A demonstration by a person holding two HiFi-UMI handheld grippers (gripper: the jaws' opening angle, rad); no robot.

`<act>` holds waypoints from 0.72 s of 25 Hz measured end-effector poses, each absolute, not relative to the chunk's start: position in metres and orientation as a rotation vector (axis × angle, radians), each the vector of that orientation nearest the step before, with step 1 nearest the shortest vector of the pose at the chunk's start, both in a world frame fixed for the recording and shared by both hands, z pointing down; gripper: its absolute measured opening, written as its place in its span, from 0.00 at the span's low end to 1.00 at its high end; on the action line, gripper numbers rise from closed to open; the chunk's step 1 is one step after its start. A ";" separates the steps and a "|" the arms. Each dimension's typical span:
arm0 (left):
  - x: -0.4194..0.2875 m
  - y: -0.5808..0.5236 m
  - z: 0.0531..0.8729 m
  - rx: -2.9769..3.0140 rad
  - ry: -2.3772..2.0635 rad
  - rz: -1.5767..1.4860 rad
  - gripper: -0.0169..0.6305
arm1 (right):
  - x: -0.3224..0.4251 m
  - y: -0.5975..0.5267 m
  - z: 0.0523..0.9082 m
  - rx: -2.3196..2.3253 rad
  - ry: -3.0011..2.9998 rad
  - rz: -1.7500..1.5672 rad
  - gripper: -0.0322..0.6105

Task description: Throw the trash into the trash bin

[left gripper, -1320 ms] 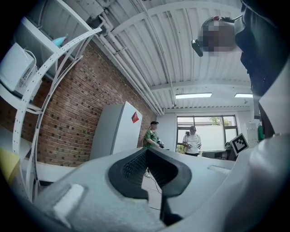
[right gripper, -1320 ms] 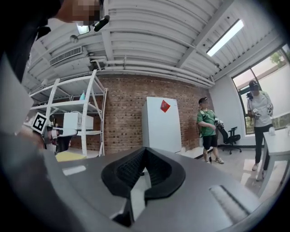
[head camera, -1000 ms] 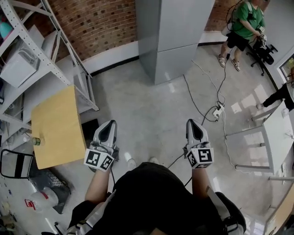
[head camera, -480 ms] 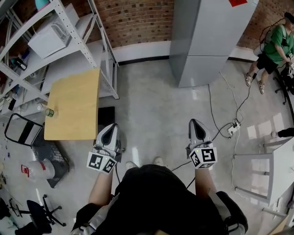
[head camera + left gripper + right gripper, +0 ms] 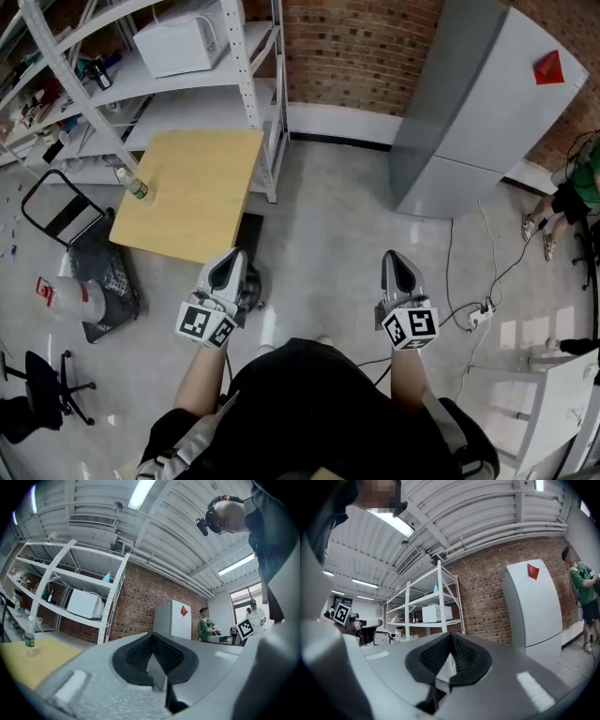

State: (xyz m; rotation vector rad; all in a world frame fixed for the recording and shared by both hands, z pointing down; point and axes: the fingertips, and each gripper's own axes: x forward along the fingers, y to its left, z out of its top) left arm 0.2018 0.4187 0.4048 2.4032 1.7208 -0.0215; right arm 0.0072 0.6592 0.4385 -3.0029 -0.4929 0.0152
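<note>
A clear plastic bottle [image 5: 138, 189] with a green label stands upright at the left edge of the light wooden table [image 5: 192, 197]. In the left gripper view the bottle [image 5: 29, 639] shows far left on the table [image 5: 44, 654]. My left gripper [image 5: 228, 268] is held level over the floor just short of the table's near corner, pads together, nothing in it. My right gripper [image 5: 397, 266] hangs over bare floor to the right, also shut and empty. I cannot pick out a trash bin for certain.
Metal shelving [image 5: 248, 66] with a white microwave [image 5: 183, 42] stands behind the table. A grey cabinet [image 5: 469, 112] is at the back right. A dark box [image 5: 249, 232] sits by the table's corner, a black mesh basket [image 5: 108, 291] and folding chair [image 5: 56, 208] at left. Cables and a power strip [image 5: 482, 315] lie at right.
The view has swung left: table, bottle and shelves have slid toward the middle, the cabinet and the person in green toward the right edge. Both grippers stay shut and empty in front.
</note>
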 end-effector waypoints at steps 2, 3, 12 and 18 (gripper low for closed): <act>0.215 0.394 0.405 2.443 1.650 -0.032 0.03 | 0.031 0.647 0.436 -3.022 -0.426 0.008 0.06; 0.223 0.382 0.407 2.459 1.608 -0.034 0.03 | 0.043 0.639 0.435 -3.045 -0.390 0.000 0.06; 0.250 0.284 0.416 2.547 1.425 -0.044 0.03 | 0.140 0.533 0.412 -3.202 0.027 0.028 0.06; 0.265 0.216 0.412 2.620 1.280 -0.058 0.03 | 0.185 0.470 0.410 -3.168 0.198 0.030 0.06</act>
